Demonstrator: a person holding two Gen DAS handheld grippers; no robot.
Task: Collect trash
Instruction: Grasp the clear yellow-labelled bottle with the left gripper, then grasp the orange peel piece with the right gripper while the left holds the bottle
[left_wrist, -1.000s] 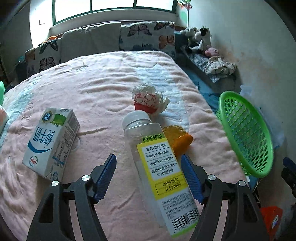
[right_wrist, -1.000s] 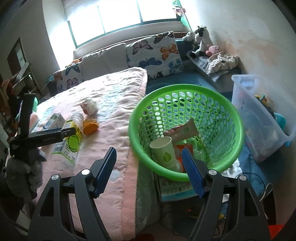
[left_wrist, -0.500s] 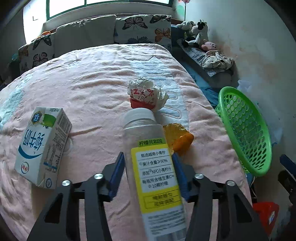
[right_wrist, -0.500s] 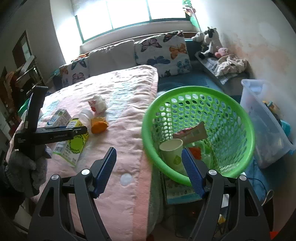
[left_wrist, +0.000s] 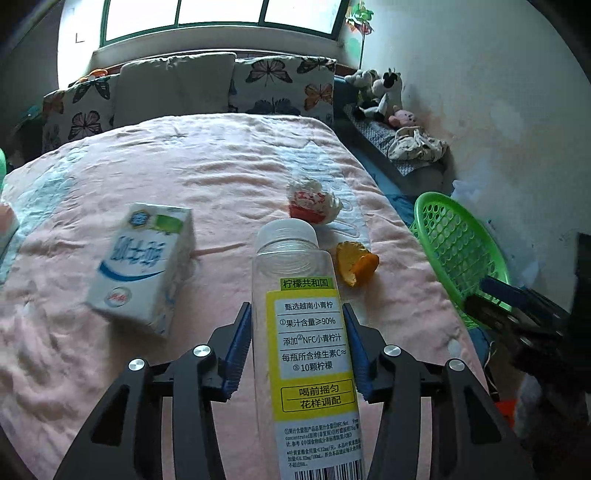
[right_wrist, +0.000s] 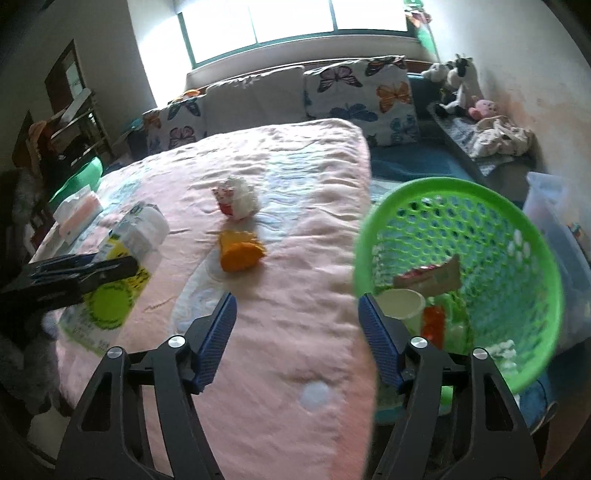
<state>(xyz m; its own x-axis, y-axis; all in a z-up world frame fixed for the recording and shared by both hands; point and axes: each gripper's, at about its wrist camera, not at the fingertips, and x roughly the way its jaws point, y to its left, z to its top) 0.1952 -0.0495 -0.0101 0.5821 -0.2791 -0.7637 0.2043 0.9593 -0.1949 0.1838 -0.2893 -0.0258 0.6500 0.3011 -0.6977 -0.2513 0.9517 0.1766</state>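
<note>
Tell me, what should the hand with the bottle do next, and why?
Probably carry it to the green basket. The left hand-held gripper, whose jaws have just been closing, pinches the clear bottle on both sides, and the basket beside the bed already holds trash.

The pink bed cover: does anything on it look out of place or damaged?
Yes. Trash lies loose on the pink bed cover: a milk carton on its side, an orange peel and a crumpled wrapper. The left gripper holds an empty bottle. Nothing looks spilled.
</note>
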